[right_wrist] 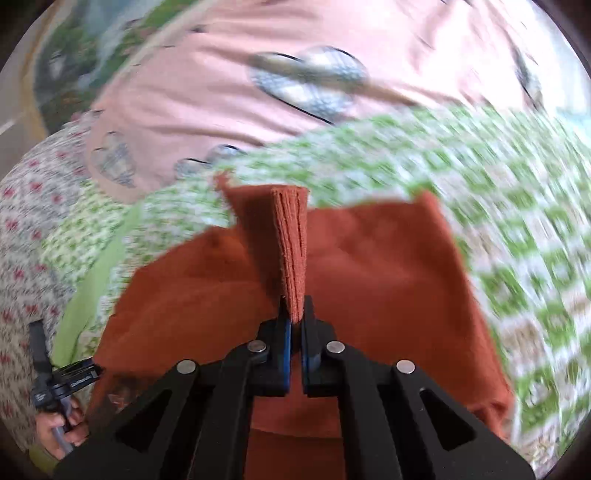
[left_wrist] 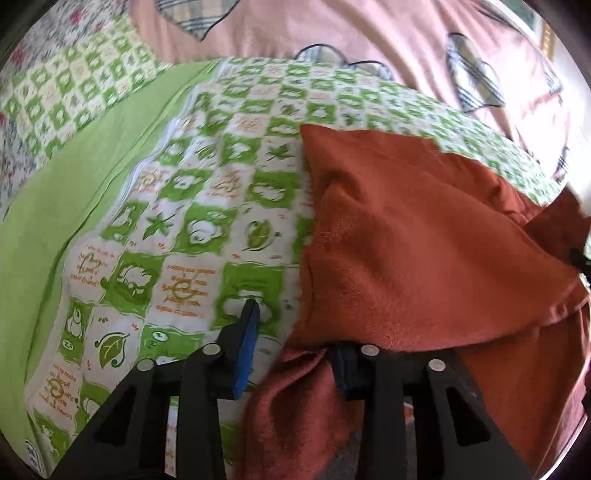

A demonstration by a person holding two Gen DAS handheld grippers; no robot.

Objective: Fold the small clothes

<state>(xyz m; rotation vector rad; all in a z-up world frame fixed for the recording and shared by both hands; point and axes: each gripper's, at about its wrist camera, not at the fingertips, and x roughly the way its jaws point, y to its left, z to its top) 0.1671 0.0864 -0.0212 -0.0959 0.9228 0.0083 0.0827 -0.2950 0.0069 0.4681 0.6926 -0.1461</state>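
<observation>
Draping over wide left gripper (left_wrist: 295, 347), rust garment (right_wrist: 369, 266), cuff (right_wrist: 291, 251) pinched in right gripper (right_wrist: 295, 321) jaws.

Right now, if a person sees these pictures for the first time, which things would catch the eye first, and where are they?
The rust-orange garment stands out most, spread over the green-and-white checked quilt. In the right wrist view, the right gripper is shut on a ribbed edge of it that stands up in the middle. The left gripper is open at the garment's left edge; behind lies a pink blanket.

Green checked quilt (left_wrist: 229, 192); pink heart-print blanket (left_wrist: 369, 33)
</observation>
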